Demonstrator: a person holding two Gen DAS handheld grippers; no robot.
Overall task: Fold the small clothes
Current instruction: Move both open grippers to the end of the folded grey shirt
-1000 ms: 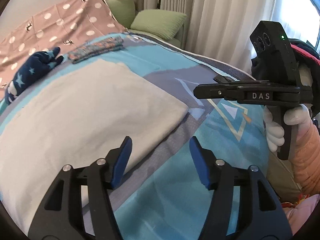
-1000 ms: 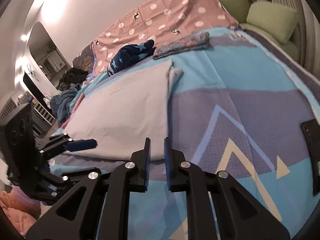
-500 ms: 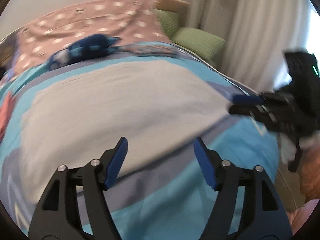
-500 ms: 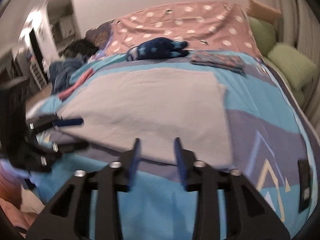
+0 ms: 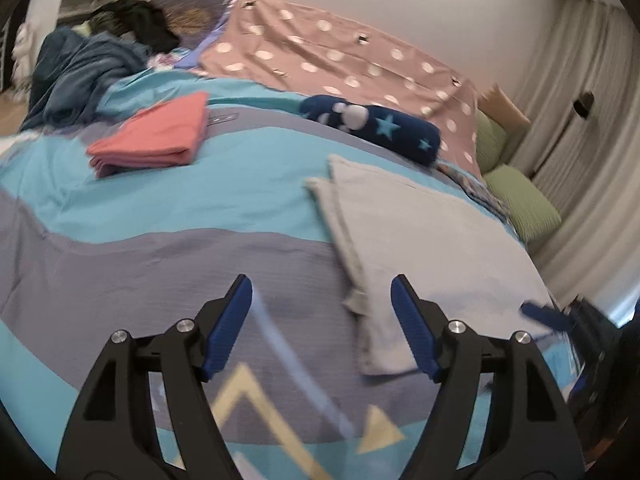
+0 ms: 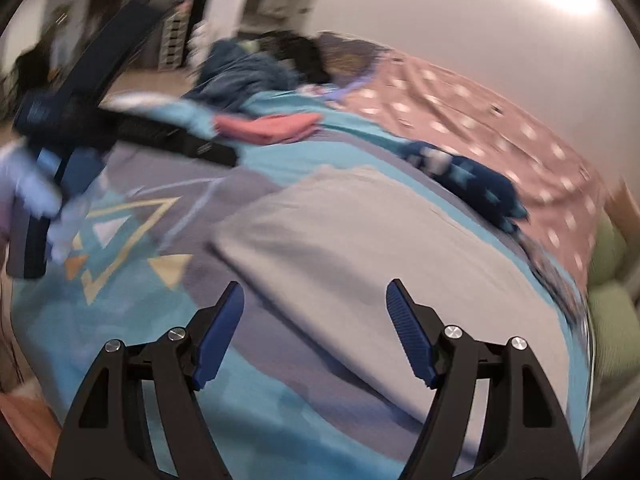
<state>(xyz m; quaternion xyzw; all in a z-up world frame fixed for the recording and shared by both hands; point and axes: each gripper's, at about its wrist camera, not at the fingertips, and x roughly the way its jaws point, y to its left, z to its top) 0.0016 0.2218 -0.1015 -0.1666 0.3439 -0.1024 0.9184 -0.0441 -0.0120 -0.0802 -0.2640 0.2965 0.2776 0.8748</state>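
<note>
**Left wrist view: both grippers wide apart above the grey cloth**

Left wrist view: left gripper (image 5: 321, 326) held with jaws spread wide, nothing between the blue pads (image 5: 227, 326), hovering over the blue and grey bedspread (image 5: 168, 264). Grey cloth (image 5: 432, 248) lying flat on the bedspread, its near left edge just ahead of the right pad. Folded pink garment (image 5: 154, 136) farther back on the left, well apart from the grey cloth. Dark blue star-patterned item (image 5: 380, 126) behind the grey cloth, near the dotted pink cover (image 5: 340, 56).

Right wrist view, blurred: right gripper (image 6: 315, 334) also spread wide and holding nothing, above the near edge of the grey cloth (image 6: 384, 248). Left gripper (image 6: 132, 128) seen at upper left, too smeared for detail. Pink garment (image 6: 268, 126) behind it.
</note>
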